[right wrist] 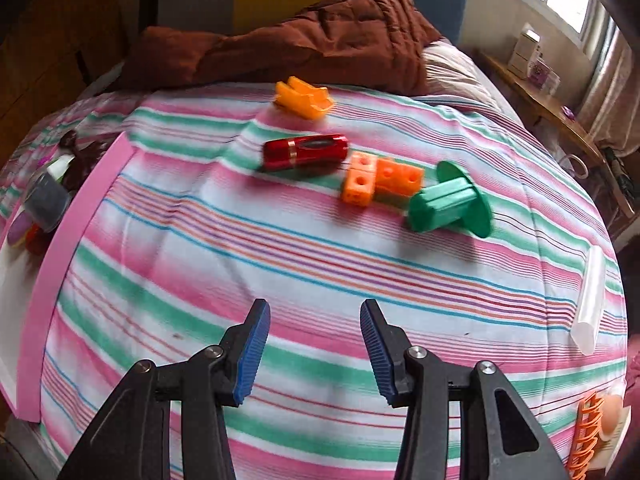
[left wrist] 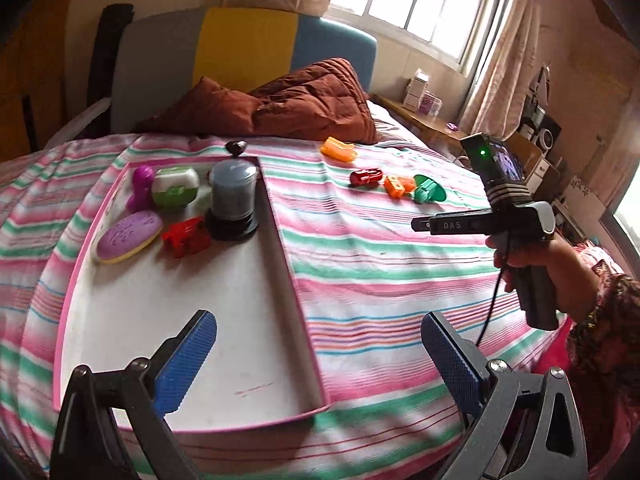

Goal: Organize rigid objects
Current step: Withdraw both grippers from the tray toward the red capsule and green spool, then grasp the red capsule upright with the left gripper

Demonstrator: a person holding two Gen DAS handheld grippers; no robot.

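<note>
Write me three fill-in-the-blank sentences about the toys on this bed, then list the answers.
1. The red car lies on the striped ____.
2. The purple soap-shaped toy sits inside the pink-rimmed ____.
3. The spool beside the orange blocks is coloured ____.
4. Both the left tongs and right tongs are ____ and hold nothing.

Answers: sheet; tray; green; open

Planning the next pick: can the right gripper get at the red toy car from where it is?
Probably yes: the right gripper is open, and only bare striped bedspread lies before the red toy car.
</note>
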